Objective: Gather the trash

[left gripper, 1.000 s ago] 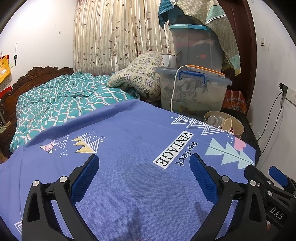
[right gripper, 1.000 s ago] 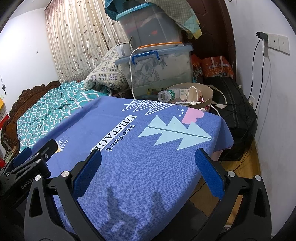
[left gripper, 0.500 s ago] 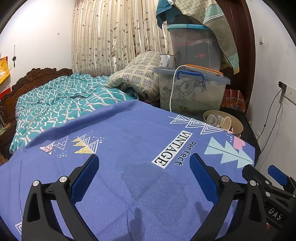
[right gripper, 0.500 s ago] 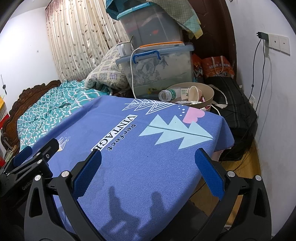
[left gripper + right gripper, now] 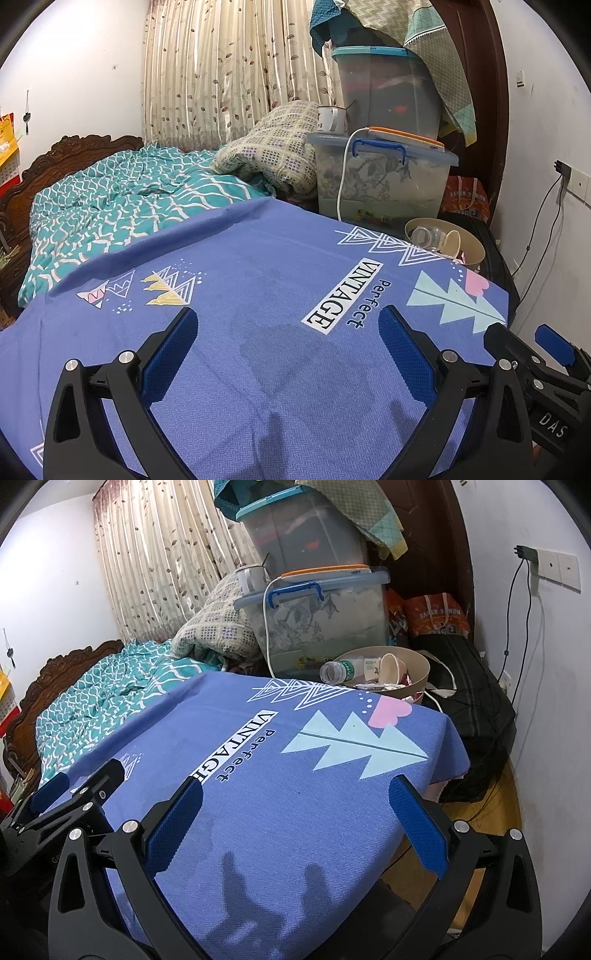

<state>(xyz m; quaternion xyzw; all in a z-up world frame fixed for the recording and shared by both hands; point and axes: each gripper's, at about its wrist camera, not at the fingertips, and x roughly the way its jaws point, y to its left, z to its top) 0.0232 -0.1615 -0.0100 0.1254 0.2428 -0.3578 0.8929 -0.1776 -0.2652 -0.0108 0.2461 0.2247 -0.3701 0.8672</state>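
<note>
We see both grippers, left gripper (image 5: 288,343) and right gripper (image 5: 295,819), fingers wide apart, holding nothing, over the blue-clothed counter (image 5: 277,775). Only the right view shows the bottle (image 5: 338,671) and cup (image 5: 393,667) clearly inside the beige bin (image 5: 419,675) past the counter's far edge.

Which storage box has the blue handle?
The lower storage box, white cable draped over its front. The upper storage box, stacked on it, has a teal lid, no blue handle.
</note>
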